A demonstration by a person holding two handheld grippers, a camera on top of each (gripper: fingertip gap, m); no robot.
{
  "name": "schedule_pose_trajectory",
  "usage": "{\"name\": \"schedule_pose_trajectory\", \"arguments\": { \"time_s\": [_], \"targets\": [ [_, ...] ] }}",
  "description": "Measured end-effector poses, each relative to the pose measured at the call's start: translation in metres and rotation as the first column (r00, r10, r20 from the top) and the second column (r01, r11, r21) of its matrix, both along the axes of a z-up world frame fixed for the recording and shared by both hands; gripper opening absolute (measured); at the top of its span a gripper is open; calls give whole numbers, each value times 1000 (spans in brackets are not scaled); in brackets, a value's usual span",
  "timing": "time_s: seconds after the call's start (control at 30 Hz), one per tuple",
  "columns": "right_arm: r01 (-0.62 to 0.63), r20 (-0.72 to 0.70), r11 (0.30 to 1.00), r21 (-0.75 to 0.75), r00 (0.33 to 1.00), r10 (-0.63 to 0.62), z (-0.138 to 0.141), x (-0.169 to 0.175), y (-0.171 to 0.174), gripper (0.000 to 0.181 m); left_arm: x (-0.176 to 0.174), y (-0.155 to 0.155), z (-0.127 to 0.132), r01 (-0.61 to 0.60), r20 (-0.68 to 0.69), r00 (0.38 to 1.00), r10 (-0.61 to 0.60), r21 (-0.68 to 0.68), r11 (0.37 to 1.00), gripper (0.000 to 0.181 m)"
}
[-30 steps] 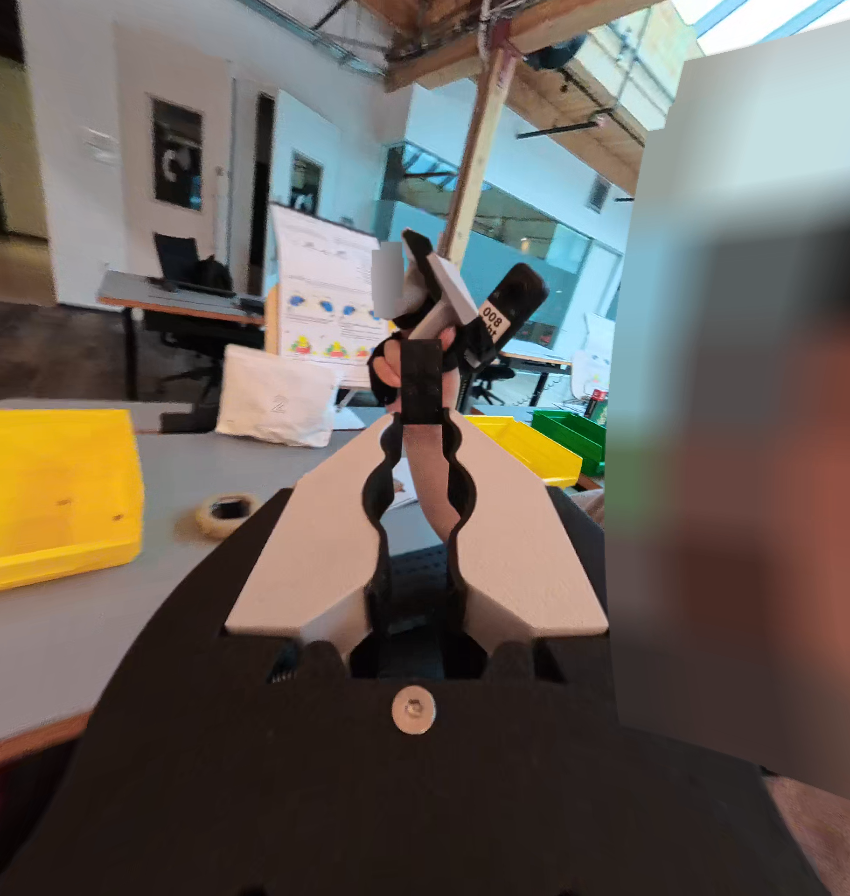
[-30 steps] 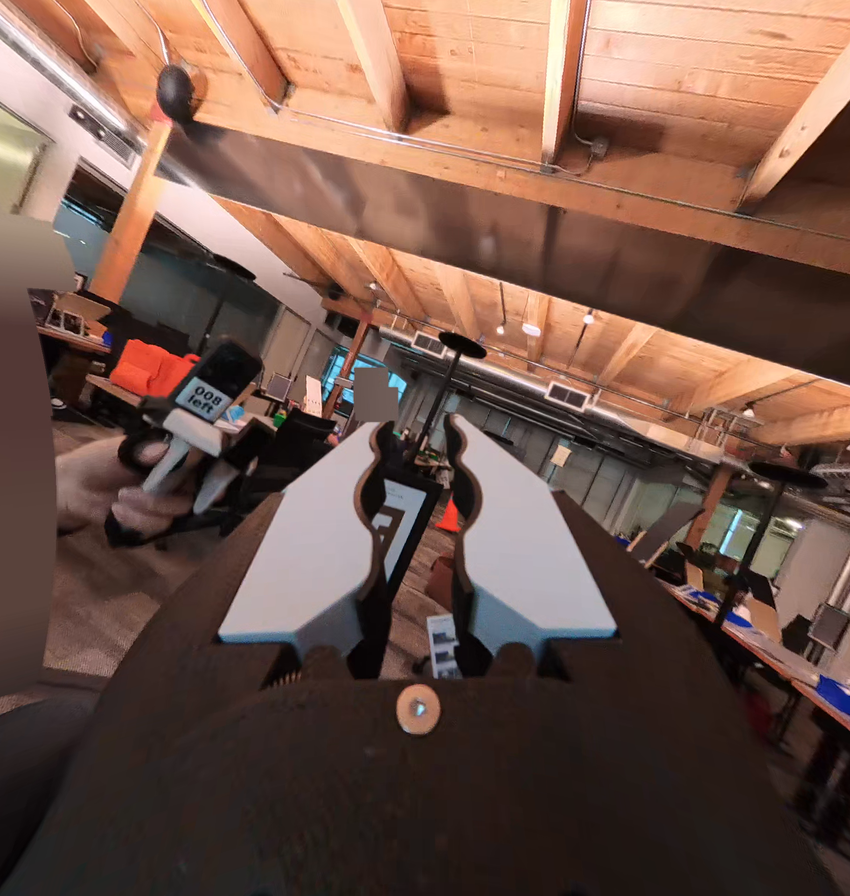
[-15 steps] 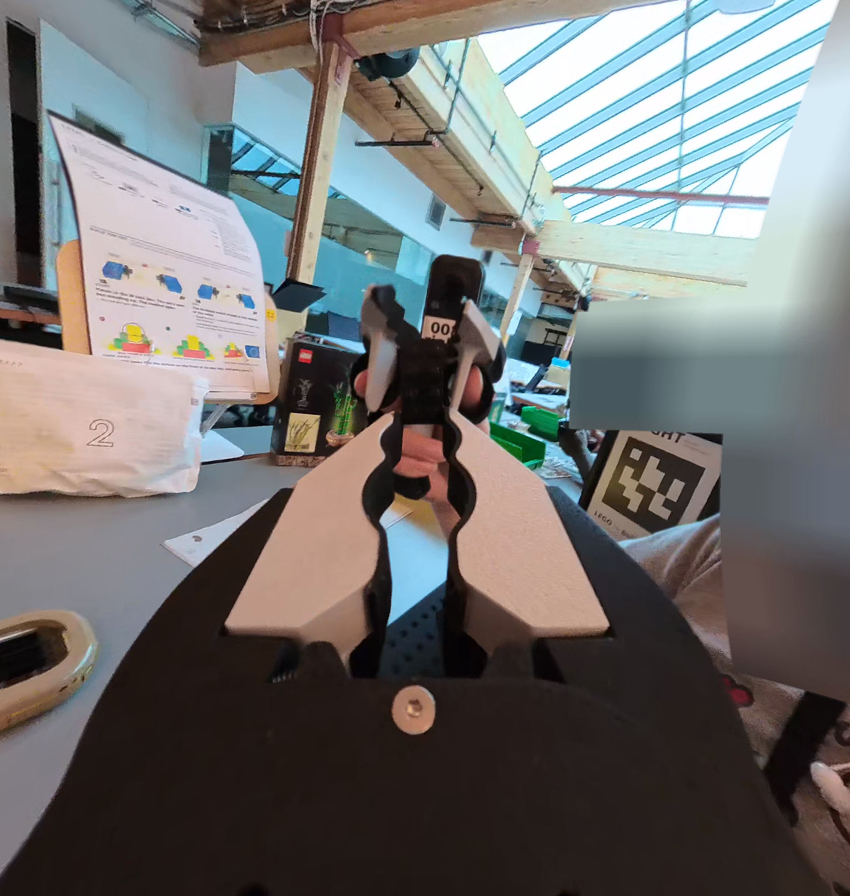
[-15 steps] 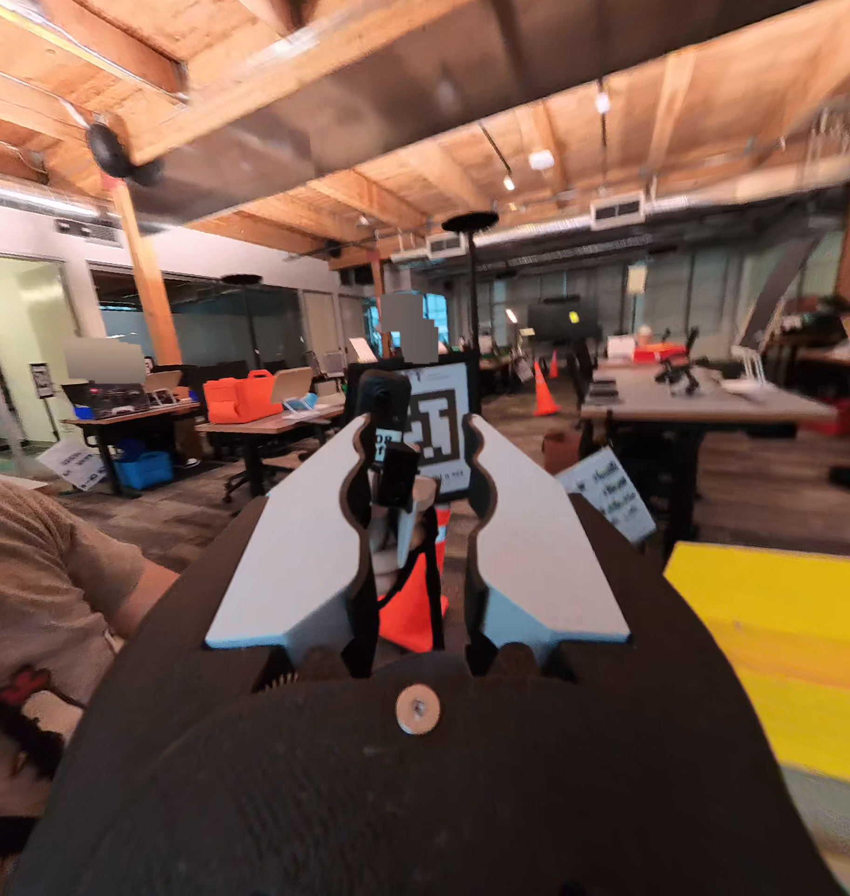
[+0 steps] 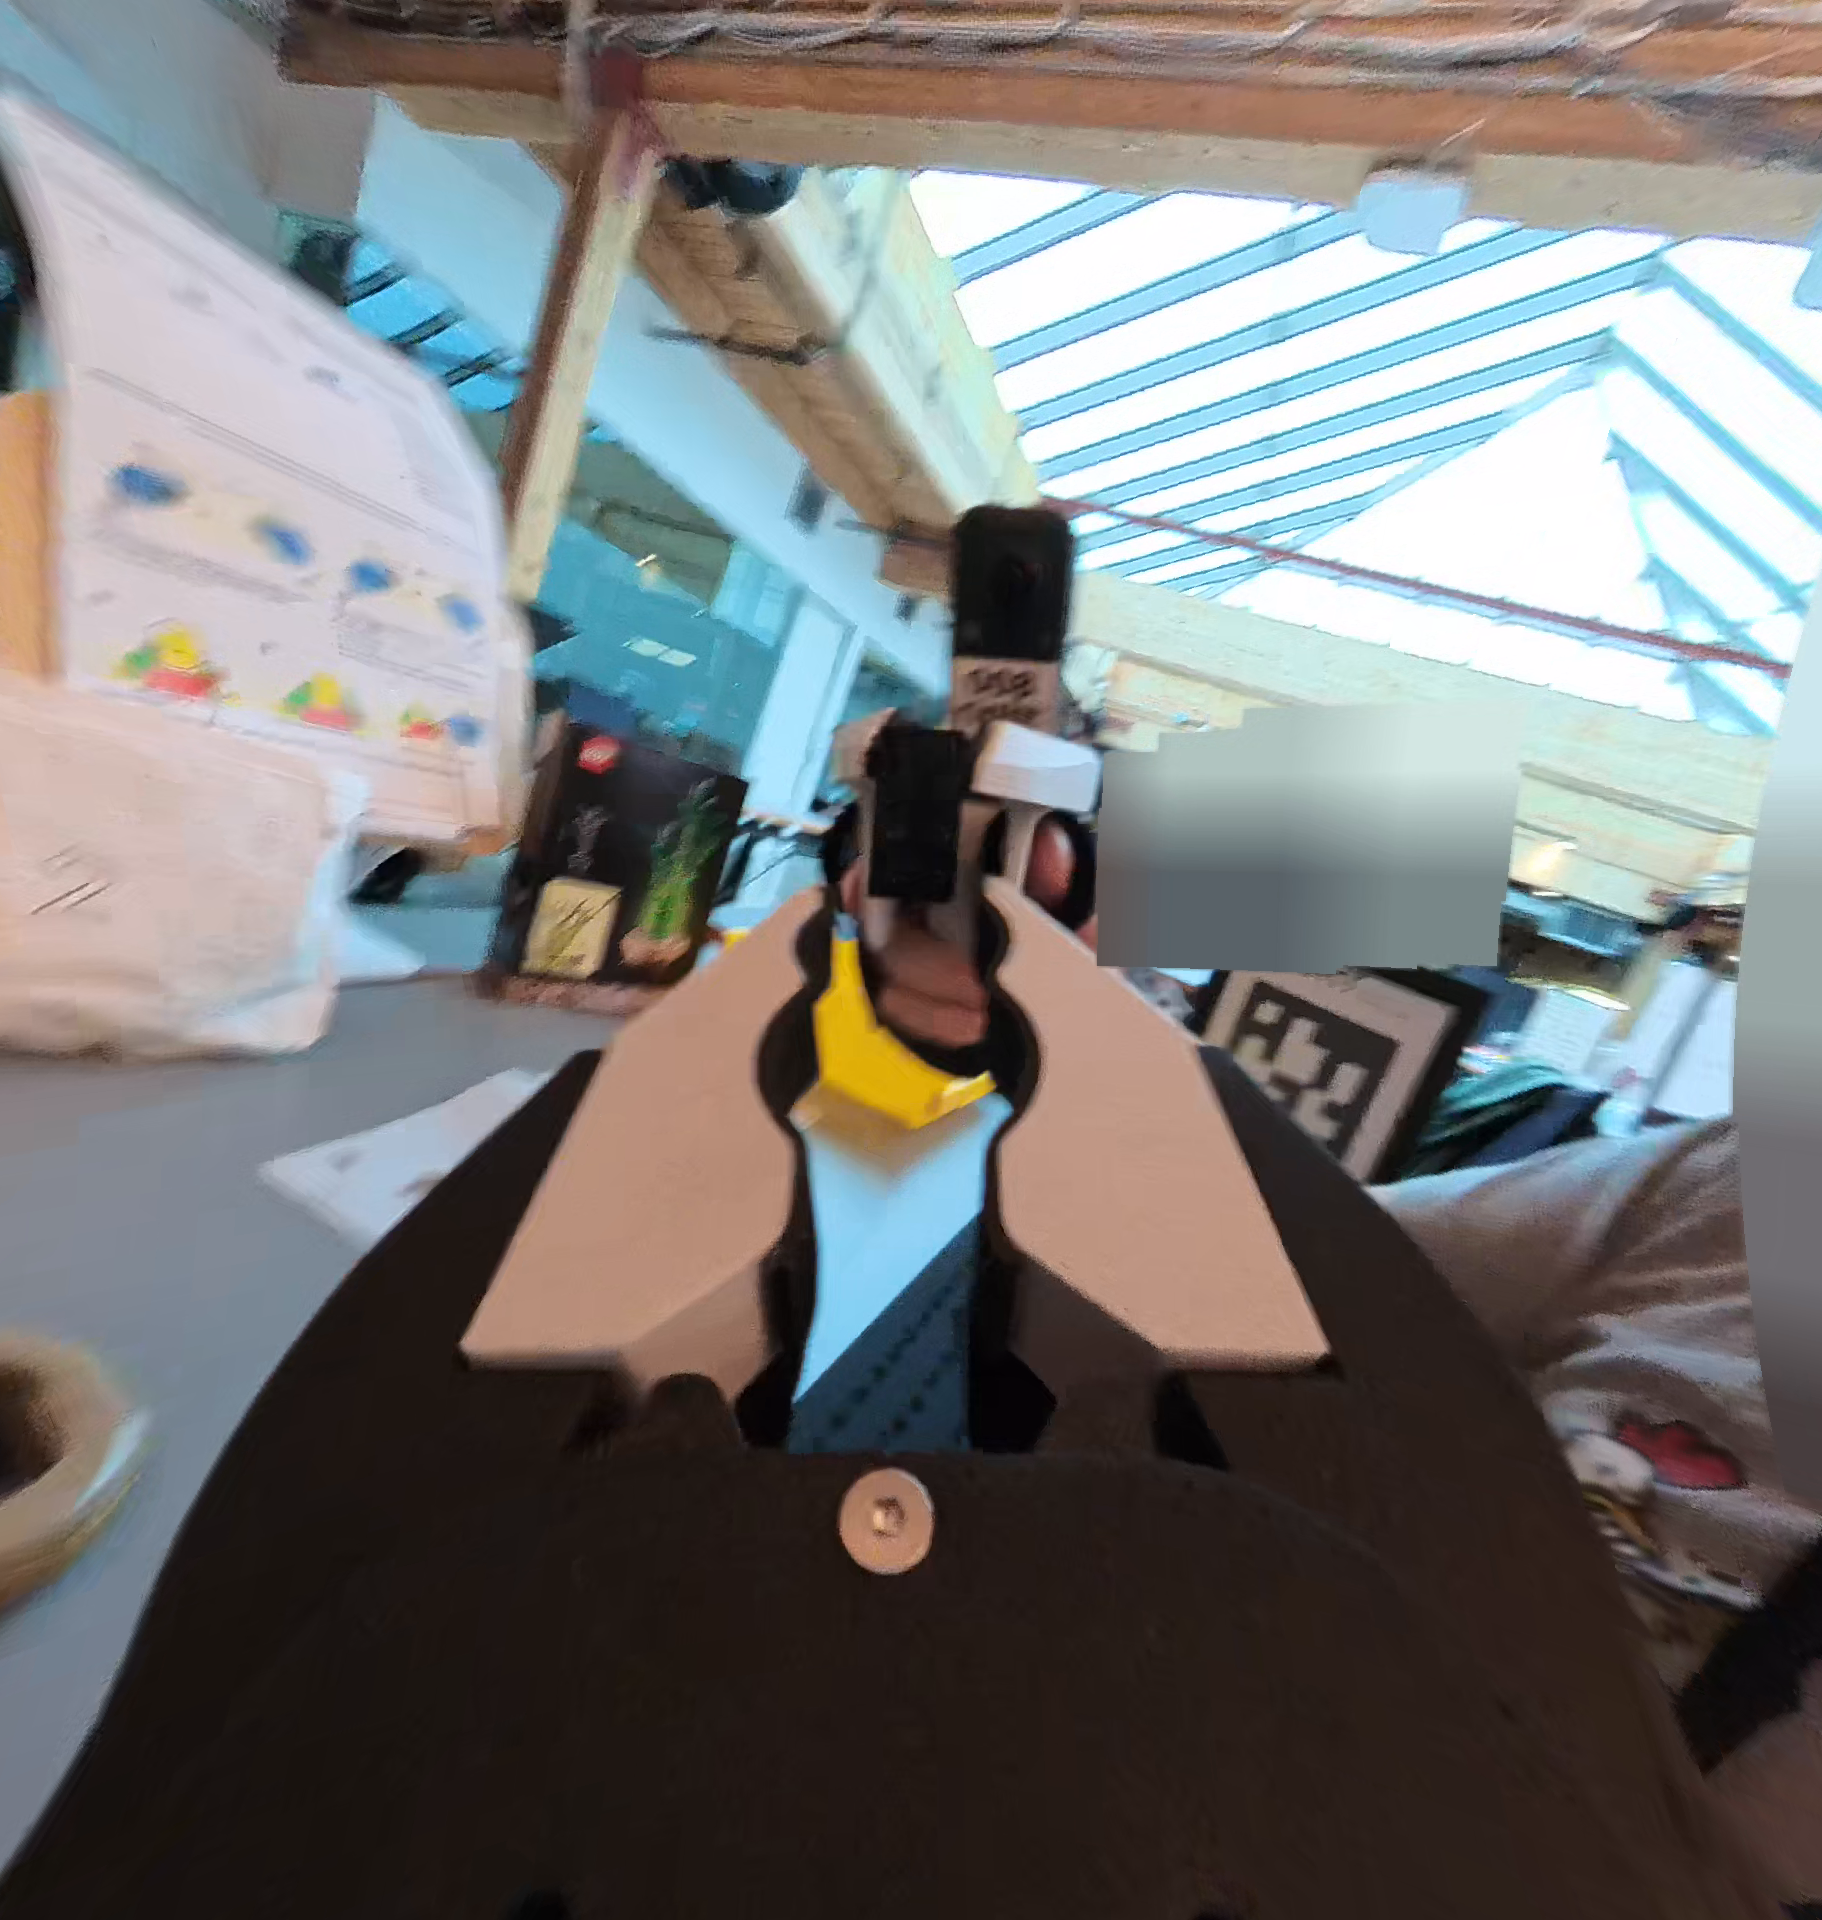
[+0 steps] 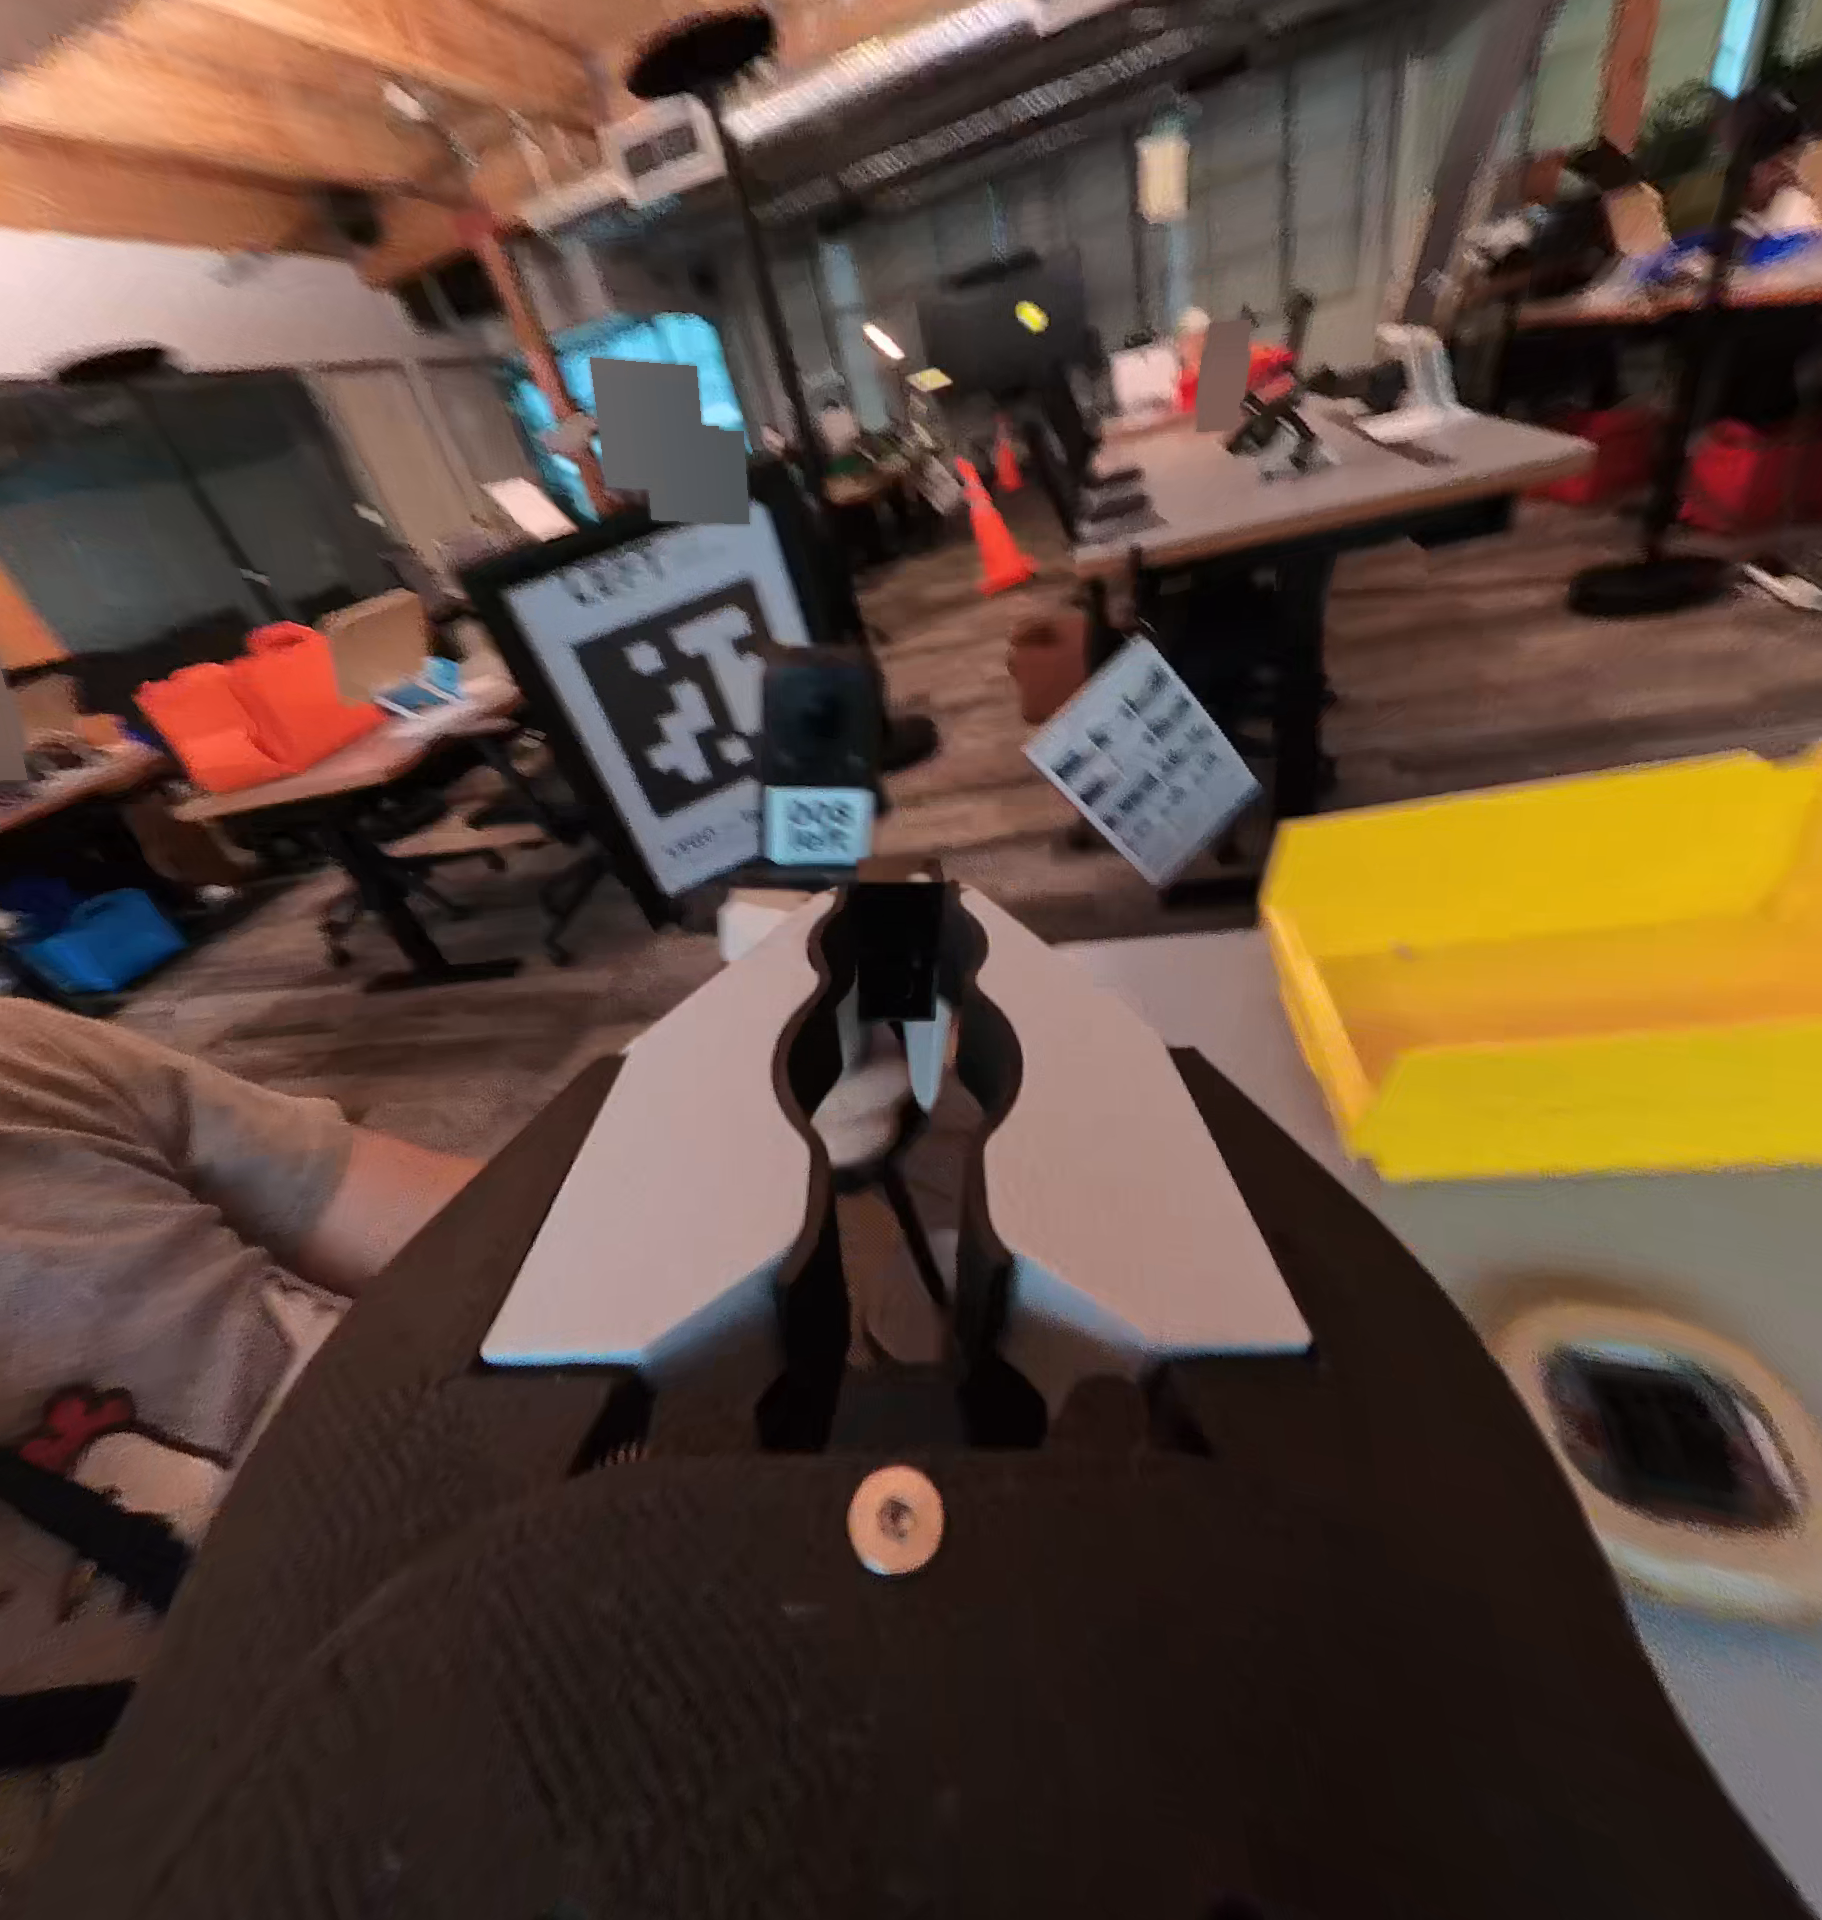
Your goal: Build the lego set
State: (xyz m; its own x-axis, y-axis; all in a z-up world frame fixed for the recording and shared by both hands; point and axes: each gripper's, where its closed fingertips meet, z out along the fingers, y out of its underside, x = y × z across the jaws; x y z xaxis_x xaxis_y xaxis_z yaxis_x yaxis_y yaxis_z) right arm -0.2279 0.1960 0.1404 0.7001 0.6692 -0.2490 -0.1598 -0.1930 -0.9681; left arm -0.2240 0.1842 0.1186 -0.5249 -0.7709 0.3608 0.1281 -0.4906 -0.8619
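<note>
Tongs face each other in mid-air, L tongs [image 5: 902,935] and R tongs [image 6: 896,935] both narrow, gripping nothing. Lego box [image 5: 616,862] stands at table [image 5: 159,1195] far edge, unopened I'd say. Bring both down slow, w/ tips apart, before any grab.

light: bright daylight via skylight [image 5: 1406,416] | blur: motion-smeared both views | edges: wide-angle bending

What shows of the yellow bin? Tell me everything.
The yellow bin is an open-topped box of glossy plastic, upright on the grey table, right end cut off by the frame. What shows of its inside is bare. A tape roll lies nearer, apart from it.
</note>
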Motion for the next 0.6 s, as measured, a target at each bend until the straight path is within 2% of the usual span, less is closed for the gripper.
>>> {"name": "schedule_pose_trajectory", "arguments": {
  "time_s": [0.03,0.07,0.1,0.17,0.23,0.27,0.33,0.4,0.5,0.6],
  "targets": [
    [64,50,997,-43,997,-62,-15,14,9,13,3,16,-16,-61,-69,996,62,6,998,43],
    [130,136,985,-114,984,-114,-40,30,17,15,2,31,-33,-121,-121,985,123,29,992,48],
    [188,252,954,-235,959,-127,-78,47,23,14,-2,44,-48,-177,-150,971,184,57,983,47],
    [336,477,824,-456,874,-93,-165,82,28,14,-10,64,-70,-278,-178,939,295,117,953,46],
    [444,616,699,-561,788,-7,-228,107,25,15,-9,77,-82,-334,-194,909,370,194,922,50],
    [486,666,664,-568,745,25,-248,116,25,15,-5,81,-83,-355,-193,896,401,233,905,53],
    [543,723,607,-580,687,76,-272,131,26,15,6,91,-84,-390,-186,869,459,315,866,57],
    [578,744,586,-567,665,64,-283,146,34,14,17,102,-79,-426,-155,846,509,378,822,57],
    [545,707,563,-622,700,103,-297,154,39,15,32,117,-62,-438,-108,845,525,424,792,55],
    [540,715,573,-616,689,120,-306,166,45,15,37,138,-34,-468,-61,834,548,447,762,53]
  ]
}}
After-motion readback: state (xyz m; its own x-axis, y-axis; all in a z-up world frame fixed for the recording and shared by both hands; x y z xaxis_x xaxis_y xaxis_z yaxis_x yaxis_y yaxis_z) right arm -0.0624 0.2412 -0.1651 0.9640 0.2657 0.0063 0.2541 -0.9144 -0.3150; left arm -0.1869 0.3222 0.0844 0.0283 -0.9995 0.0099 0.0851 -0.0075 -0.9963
